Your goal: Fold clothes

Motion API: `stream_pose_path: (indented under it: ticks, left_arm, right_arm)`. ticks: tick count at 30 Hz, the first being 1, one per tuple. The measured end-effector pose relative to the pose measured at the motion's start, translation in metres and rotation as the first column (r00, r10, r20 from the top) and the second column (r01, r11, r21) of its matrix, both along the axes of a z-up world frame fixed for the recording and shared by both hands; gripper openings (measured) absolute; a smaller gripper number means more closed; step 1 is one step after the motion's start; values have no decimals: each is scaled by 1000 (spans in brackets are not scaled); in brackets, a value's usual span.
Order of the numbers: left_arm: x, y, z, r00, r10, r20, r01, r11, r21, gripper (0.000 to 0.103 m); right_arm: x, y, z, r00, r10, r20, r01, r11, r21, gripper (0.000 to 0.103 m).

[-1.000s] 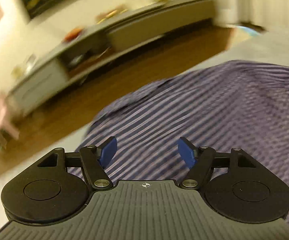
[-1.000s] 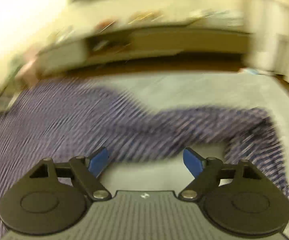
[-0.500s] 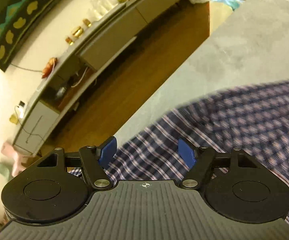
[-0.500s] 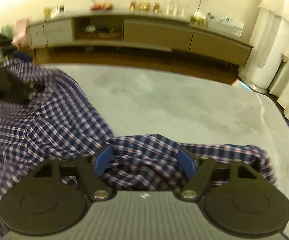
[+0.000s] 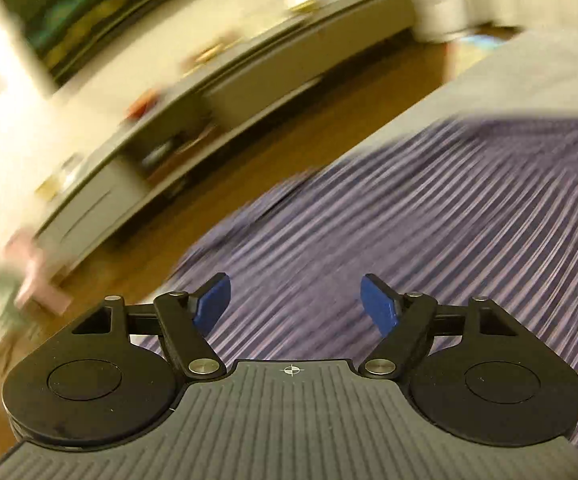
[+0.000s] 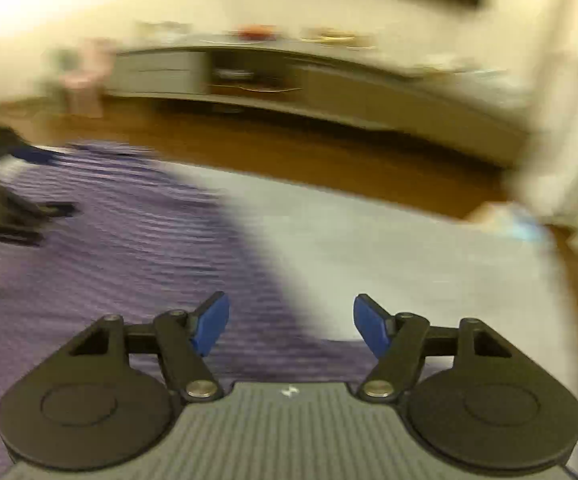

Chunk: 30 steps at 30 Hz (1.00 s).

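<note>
Both views are motion-blurred. Your left tool (image 5: 293, 307) and right tool (image 6: 291, 327) hover with fingers spread, gripping nothing. The shirt (image 5: 429, 240) lies spread on the grey surface (image 6: 389, 248) directly beneath and ahead. Steady yourself; find an edge before closing.

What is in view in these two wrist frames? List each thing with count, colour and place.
shirt: one, purple-blue, pattern blurred, spread on the grey surface.
grey surface: one, pale grey, under the shirt.
floor: brown wood, beyond the surface.
low cabinet: one, grey, against the wall, small blurred items on top.
wall picture: one, dark with green and yellow, above the cabinet.
left hand-held gripper: black, blue pads, open above the shirt.
right hand-held gripper: black, blue pads, open at the shirt's edge.
</note>
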<state>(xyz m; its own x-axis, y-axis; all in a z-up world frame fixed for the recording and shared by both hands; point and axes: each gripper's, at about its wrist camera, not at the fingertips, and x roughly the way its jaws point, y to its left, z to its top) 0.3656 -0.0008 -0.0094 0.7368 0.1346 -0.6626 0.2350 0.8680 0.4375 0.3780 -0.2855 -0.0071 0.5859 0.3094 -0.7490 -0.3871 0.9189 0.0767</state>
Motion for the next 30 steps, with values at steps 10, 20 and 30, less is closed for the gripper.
stream_pose_path:
  ticks: [10, 20, 30]
  left_arm:
    - [-175, 261, -3, 889, 457, -27, -456, 880, -131, 65]
    - [-294, 342, -5, 796, 605, -12, -570, 743, -350, 76]
    - [-314, 308, -23, 892, 440, -105, -452, 865, -219, 68]
  right_arm:
    - [-62, 15, -47, 991, -73, -116, 56, 988, -142, 14]
    - [-139, 44, -34, 984, -180, 1, 173, 943, -284, 52]
    - [-205, 147, -21, 998, 27, 54, -14, 973, -228, 63]
